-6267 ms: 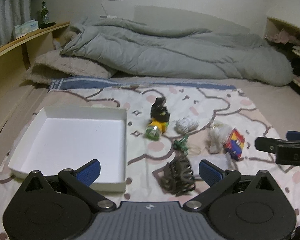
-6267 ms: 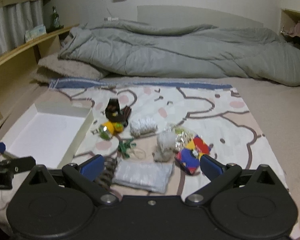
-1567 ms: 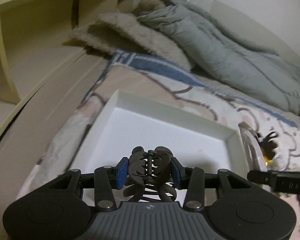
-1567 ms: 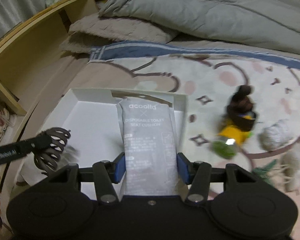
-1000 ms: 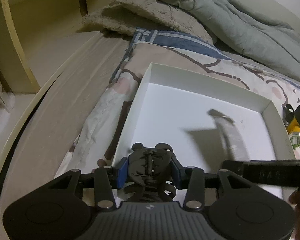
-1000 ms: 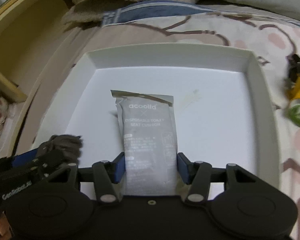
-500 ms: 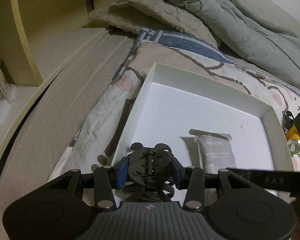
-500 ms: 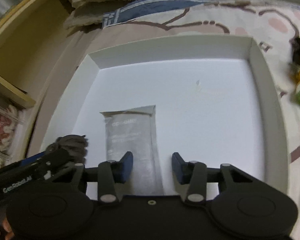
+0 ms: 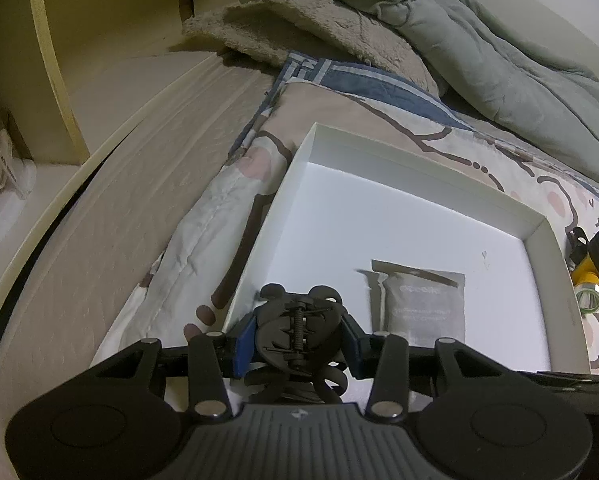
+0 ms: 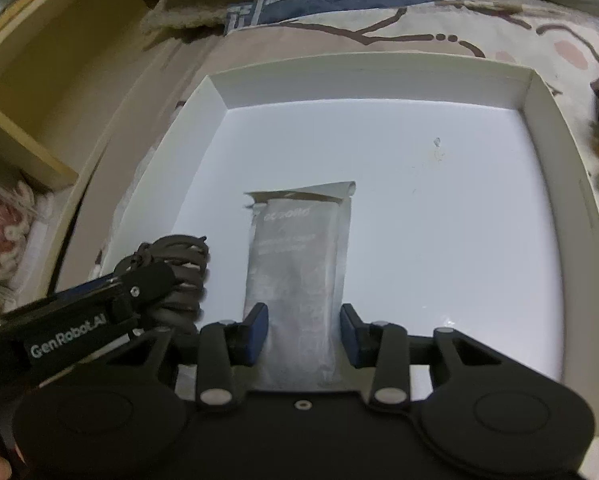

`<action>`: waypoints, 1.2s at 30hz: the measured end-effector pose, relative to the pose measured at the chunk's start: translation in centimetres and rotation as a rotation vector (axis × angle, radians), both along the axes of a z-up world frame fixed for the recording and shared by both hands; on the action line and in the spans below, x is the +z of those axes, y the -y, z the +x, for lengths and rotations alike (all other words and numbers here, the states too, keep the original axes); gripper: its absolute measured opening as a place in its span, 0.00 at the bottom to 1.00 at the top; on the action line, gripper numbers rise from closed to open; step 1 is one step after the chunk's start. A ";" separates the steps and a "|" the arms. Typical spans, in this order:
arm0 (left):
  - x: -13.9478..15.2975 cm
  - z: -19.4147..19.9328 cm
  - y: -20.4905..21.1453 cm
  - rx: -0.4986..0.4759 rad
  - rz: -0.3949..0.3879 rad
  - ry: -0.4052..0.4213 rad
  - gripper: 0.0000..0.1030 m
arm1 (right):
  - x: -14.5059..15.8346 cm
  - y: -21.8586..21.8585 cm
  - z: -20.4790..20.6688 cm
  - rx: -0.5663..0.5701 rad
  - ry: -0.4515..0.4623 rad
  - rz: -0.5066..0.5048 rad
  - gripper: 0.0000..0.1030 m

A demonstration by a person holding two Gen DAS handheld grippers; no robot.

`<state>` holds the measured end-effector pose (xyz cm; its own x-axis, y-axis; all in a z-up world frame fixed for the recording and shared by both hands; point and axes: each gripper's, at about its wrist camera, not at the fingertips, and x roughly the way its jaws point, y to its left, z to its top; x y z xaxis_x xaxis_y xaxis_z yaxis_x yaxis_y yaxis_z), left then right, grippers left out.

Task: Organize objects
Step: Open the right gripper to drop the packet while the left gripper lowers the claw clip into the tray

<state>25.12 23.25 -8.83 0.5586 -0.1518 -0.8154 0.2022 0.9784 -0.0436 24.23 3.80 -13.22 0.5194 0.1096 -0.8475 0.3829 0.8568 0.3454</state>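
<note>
A white tray lies on the patterned bed cover. My left gripper is shut on a dark claw hair clip and holds it over the tray's near left corner. The clip also shows in the right wrist view. A grey sachet lies flat on the tray floor; it also shows in the left wrist view. My right gripper is open, its fingers on either side of the sachet's near end without squeezing it.
A yellow and green toy with a black clip lies on the cover right of the tray. A grey duvet and fuzzy beige blanket lie beyond. A wooden shelf unit stands at the left.
My right gripper has opened and let go of the sachet, which now lies on the tray floor. My left gripper still holds the hair clip and has barely moved.
</note>
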 end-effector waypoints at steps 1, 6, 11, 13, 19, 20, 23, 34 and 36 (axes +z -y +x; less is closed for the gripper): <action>0.0 -0.1 0.0 -0.001 0.002 0.000 0.44 | 0.1 -0.3 0.0 0.011 -0.007 -0.014 0.39; 0.2 -0.3 -0.2 0.011 -0.007 -0.003 0.44 | 0.5 -0.9 0.2 0.025 -0.030 -0.032 0.39; 0.6 -0.5 -0.2 0.008 0.001 0.003 0.45 | 0.8 -0.1 -0.1 0.026 -0.041 0.058 0.42; 0.7 -0.5 -0.2 0.010 0.005 0.001 0.45 | 1.4 0.3 -0.6 0.022 -0.027 0.045 0.46; 2.2 -1.4 0.4 0.011 0.014 0.045 0.62 | 3.2 3.0 -2.2 0.003 0.046 0.050 0.57; 2.5 -1.6 0.5 0.011 0.013 0.056 0.65 | 3.5 3.4 -2.5 0.004 0.061 0.042 0.60; 3.1 -1.9 1.0 0.009 0.011 0.061 0.67 | 4.0 4.3 -3.0 -0.003 0.107 0.012 0.70; 4.1 -3.1 1.8 0.018 0.073 0.087 0.89 | 4.8 6.2 -5.0 0.037 0.186 -0.065 0.99; 4.4 -3.5 1.9 0.012 0.086 0.102 0.93 | 5.0 6.5 -5.3 0.040 0.198 -0.085 1.00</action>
<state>21.58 21.31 -4.41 0.6406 -0.0766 -0.7640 0.1898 0.9799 0.0609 18.89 -2.66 -8.17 0.6736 0.0656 -0.7362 0.2801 0.8991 0.3364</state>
